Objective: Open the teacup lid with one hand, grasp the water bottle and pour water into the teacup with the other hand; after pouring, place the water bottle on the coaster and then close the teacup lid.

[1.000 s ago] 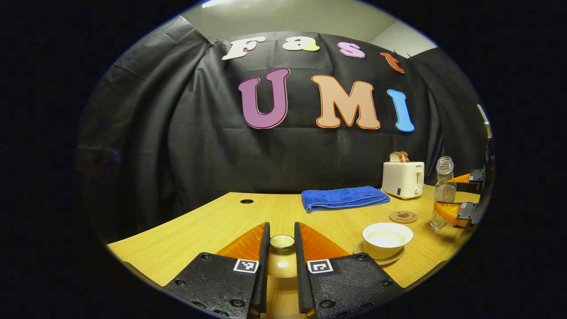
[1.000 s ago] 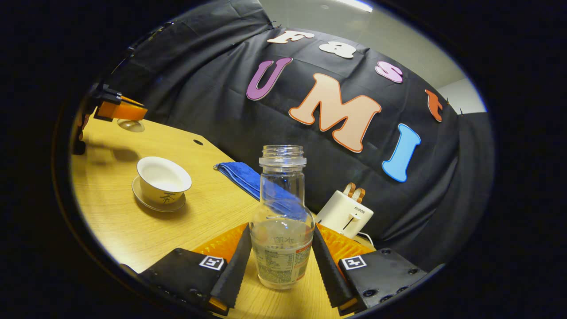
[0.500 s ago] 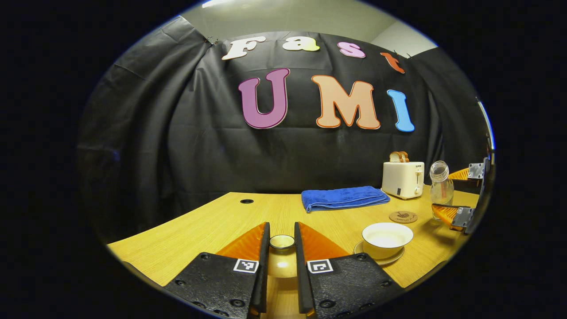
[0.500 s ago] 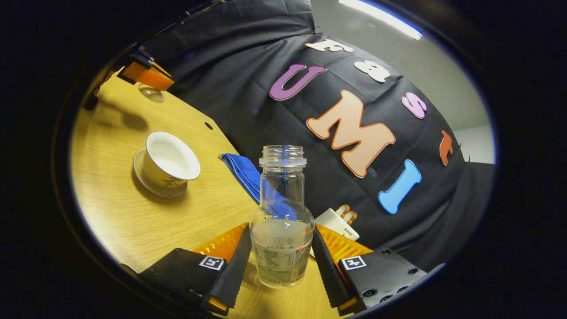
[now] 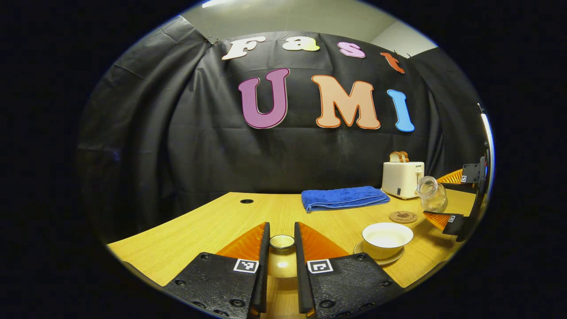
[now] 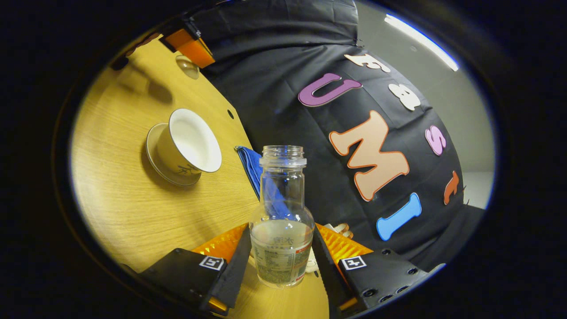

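Note:
My left gripper is shut on the knob of the teacup lid and holds it low over the table's near side. To its right stands the open white teacup on its saucer. Behind the cup lies the round coaster. My right gripper is shut on the clear, uncapped water bottle, which is part full. In the left gripper view the bottle hangs tilted, mouth toward the cup. The right gripper view has the teacup at upper left and the lid beyond it.
A folded blue towel lies at the back of the wooden table. A white toaster with toast in it stands right of the towel. A small cable hole sits at the back left.
My right gripper has lifted the bottle off the table and tipped its mouth toward the teacup. My left gripper and the lid have stayed still.

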`<state>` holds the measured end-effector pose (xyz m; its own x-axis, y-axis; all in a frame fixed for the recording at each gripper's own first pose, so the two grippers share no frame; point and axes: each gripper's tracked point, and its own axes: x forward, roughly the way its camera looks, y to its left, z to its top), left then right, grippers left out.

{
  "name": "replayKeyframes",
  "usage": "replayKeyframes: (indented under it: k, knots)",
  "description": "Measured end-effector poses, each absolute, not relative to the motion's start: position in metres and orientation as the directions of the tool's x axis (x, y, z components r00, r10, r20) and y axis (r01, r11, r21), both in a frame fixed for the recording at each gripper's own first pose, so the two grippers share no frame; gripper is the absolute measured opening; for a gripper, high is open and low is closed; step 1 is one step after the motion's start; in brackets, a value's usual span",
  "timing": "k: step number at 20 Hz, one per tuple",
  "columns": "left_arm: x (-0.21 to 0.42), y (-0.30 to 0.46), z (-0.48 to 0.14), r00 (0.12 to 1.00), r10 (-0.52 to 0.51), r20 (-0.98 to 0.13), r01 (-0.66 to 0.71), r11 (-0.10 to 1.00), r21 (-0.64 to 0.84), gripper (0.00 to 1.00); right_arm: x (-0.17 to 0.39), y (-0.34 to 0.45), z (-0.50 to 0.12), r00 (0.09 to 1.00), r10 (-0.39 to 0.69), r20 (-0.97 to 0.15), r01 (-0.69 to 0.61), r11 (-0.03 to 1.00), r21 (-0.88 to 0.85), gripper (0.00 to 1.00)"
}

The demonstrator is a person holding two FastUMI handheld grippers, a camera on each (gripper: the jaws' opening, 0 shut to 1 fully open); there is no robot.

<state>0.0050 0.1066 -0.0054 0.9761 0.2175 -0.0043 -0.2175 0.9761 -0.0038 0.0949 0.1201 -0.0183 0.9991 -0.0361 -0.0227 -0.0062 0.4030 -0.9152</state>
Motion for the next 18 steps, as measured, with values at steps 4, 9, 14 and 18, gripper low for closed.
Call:
replayKeyframes:
  k: [4,9,14,18]
  knots:
    - [0.005,0.106,-0.006,0.976,0.218,-0.004,-0.218,0.976,-0.004,0.25,0.099,0.129,-0.025,0.999,-0.017,-0.042,-0.034,0.321,-0.946,0.79]
    - [0.006,0.105,-0.005,0.977,0.213,-0.003,-0.213,0.977,-0.005,0.25,0.104,0.136,-0.023,1.0,-0.002,-0.027,-0.026,0.234,-0.972,0.79]
    - [0.006,0.104,-0.006,0.978,0.207,-0.003,-0.207,0.978,-0.005,0.25,0.104,0.139,-0.03,0.999,0.008,-0.035,-0.036,0.176,-0.984,0.8]
    - [0.006,0.103,-0.006,0.978,0.208,-0.002,-0.208,0.978,-0.006,0.25,0.105,0.145,-0.024,0.999,0.027,-0.028,-0.03,0.104,-0.994,0.78]
